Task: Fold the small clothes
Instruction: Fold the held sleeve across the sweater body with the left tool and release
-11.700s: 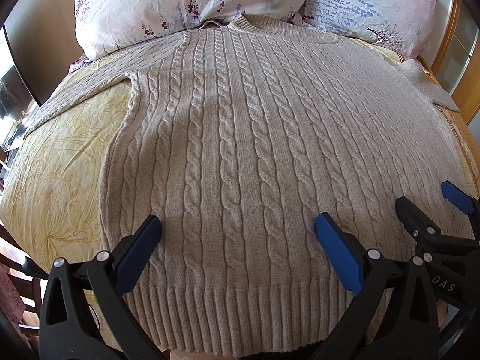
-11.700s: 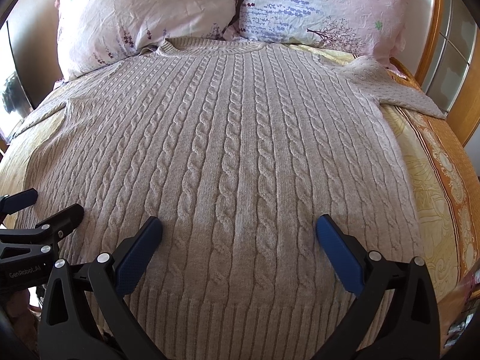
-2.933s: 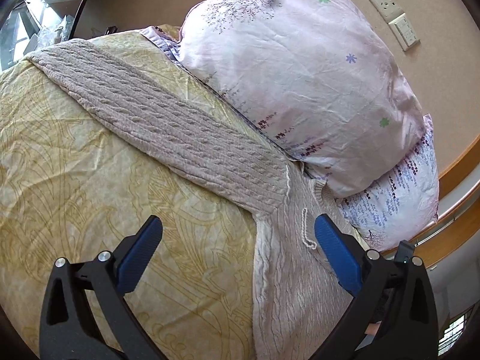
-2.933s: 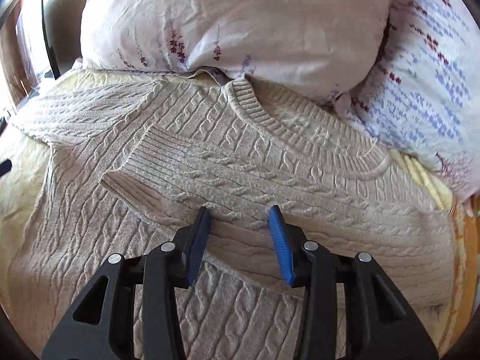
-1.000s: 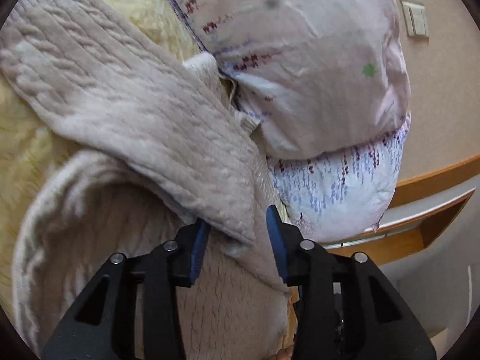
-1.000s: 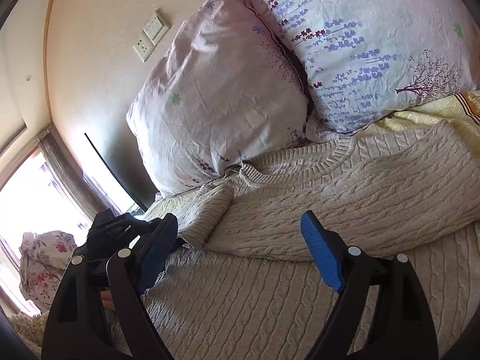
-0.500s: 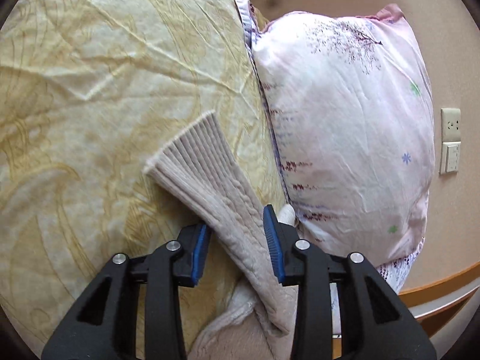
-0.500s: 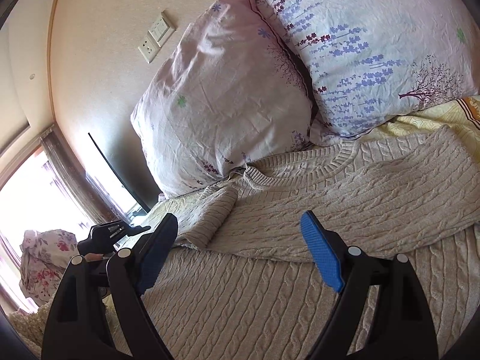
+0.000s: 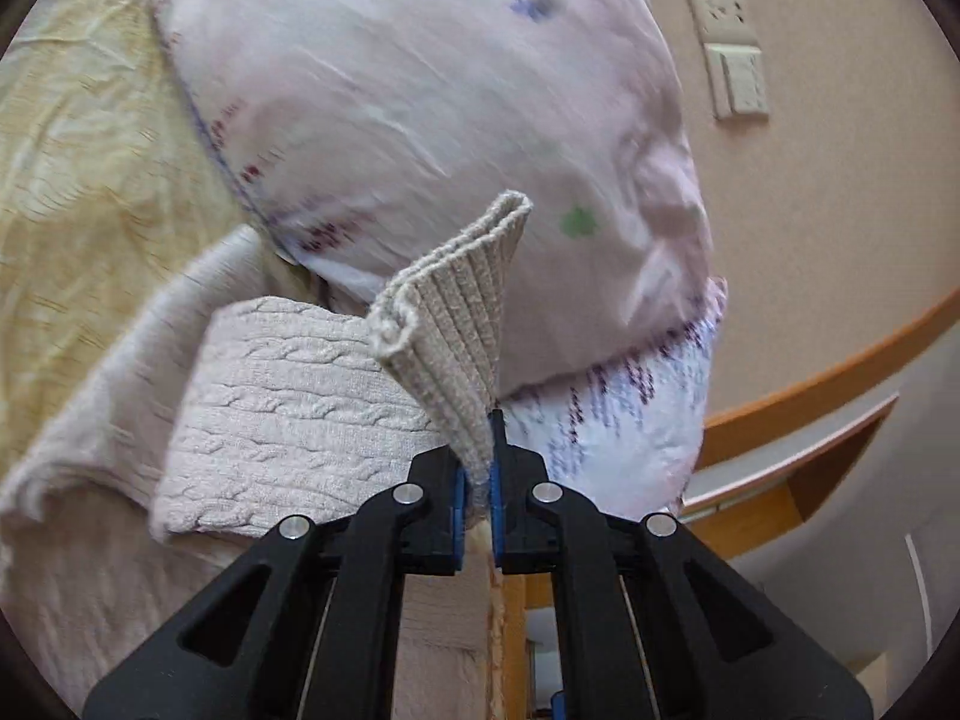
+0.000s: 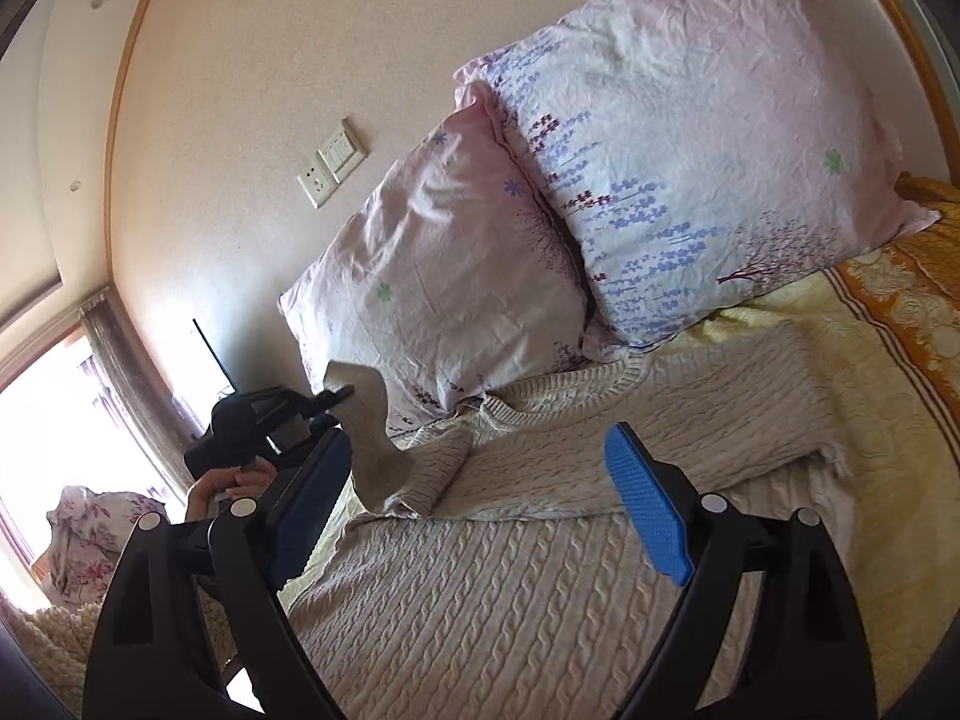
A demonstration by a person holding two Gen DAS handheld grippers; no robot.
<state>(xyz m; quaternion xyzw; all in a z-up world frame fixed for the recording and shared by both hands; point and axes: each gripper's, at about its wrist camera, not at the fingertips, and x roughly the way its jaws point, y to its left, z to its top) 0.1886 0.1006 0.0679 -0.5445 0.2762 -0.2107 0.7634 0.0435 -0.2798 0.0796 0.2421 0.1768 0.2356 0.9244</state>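
Plainly the bed [image 10: 888, 360] is the biggest thing here, its yellow patterned cover smooth and a little creased, with two pink flowered pillows [image 10: 456, 294] propped at the wall. Across it lies the sweater [image 10: 540, 588], a beige cable knit, thick and soft, body flat with its ribbed neck toward the pillows; one sleeve is already laid crosswise over the chest.

What has changed is on the other side. Half a second ago the left gripper [image 9: 478, 480] had its blue pads only half closed around the second sleeve, low over the cover. Now its jaws are pressed tight on the sleeve [image 9: 312, 414] close to the ribbed cuff [image 9: 456, 312], and the cuff stands up in the air in front of the pillow, the sleeve draping back in a loose fold to the shoulder. I judge this as the second sleeve being carried inward over the body, so the sleeve stage of the fold is nearly through and the lengthwise folds are still to come.

The right gripper [image 10: 480, 504] hovers above the chest with jaws spread wide, holding nothing. From its view the left tool shows small, gripped in the person's hand [image 10: 231, 489]
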